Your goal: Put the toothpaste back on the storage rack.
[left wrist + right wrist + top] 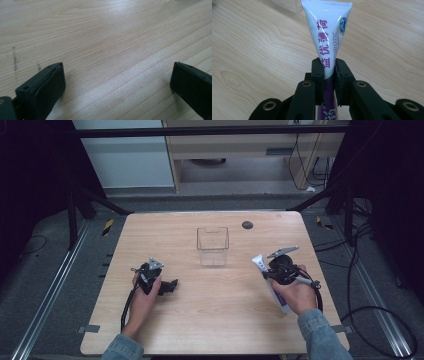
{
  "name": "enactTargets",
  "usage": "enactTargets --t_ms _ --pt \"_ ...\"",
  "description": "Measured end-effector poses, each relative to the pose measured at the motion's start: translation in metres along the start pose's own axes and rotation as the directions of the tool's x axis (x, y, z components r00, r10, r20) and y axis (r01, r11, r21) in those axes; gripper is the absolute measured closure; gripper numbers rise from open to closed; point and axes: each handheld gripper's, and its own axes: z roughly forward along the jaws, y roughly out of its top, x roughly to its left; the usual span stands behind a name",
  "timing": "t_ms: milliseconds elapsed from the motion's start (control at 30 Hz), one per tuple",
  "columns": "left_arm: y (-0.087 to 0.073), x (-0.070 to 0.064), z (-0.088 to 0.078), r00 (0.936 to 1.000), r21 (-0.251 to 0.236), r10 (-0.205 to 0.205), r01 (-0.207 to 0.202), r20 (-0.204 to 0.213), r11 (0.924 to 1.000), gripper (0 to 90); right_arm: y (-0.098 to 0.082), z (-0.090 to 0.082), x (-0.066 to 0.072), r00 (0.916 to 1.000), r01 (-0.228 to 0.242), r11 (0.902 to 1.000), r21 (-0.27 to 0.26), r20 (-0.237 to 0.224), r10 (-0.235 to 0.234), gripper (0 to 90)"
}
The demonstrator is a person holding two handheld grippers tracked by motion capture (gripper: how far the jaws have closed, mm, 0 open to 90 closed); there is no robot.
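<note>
Wooden table [210, 295], right gripper [329, 68] clamping toothpaste tube [327, 32] — left gripper [117, 80] agape

left gripper [172, 285]: jaws wide | right gripper [329, 72]: clamped, seemingly raised

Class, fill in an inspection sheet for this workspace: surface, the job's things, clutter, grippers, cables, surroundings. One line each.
Surface: wooden table, light grain, a few dark specks in the left gripper view.
Job's things: white and purple tube, held off the table; clear box upright mid-table, nothing seen inside.
Clutter: dark round spot near the far edge.
Grippers: left gripper open, nothing between its fingers, low over the table; right gripper shut on the tube around its middle.
Cables: one trails from each gripper; more lie on the floor at the right.
Surroundings: dark frame bars, grey floor, pale cabinets behind.
</note>
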Motion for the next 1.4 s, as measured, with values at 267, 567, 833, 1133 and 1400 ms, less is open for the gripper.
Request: enactTargets --t_ms 267,567,833,1133,1400 --pt "0.0 0.0 0.0 1.0 0.0 0.0 0.0 0.0 1.0 0.0 0.004 -0.006 -0.004 0.9998 -0.016 0.9994 -0.03 0.011 0.016 79.4" --pt "0.0 0.0 0.0 1.0 0.0 0.0 0.0 0.0 1.0 0.0 0.008 -0.011 -0.006 0.9996 -0.014 0.9987 -0.049 0.024 0.015 79.6" --pt "0.0 0.0 0.0 1.0 -0.001 -0.001 0.001 0.0 1.0 0.0 0.012 -0.015 -0.007 0.9994 -0.012 0.9975 -0.07 0.032 0.014 79.7" --pt "0.0 0.0 0.0 1.0 -0.001 -0.001 0.001 0.0 1.0 0.0 0.015 -0.018 -0.008 0.9992 -0.016 0.9964 -0.083 0.034 0.019 79.9" --pt "0.0 0.0 0.0 1.0 -0.002 -0.001 0.001 0.0 1.0 0.0 0.017 -0.022 -0.009 0.999 -0.016 0.9957 -0.092 0.04 0.019 80.2"
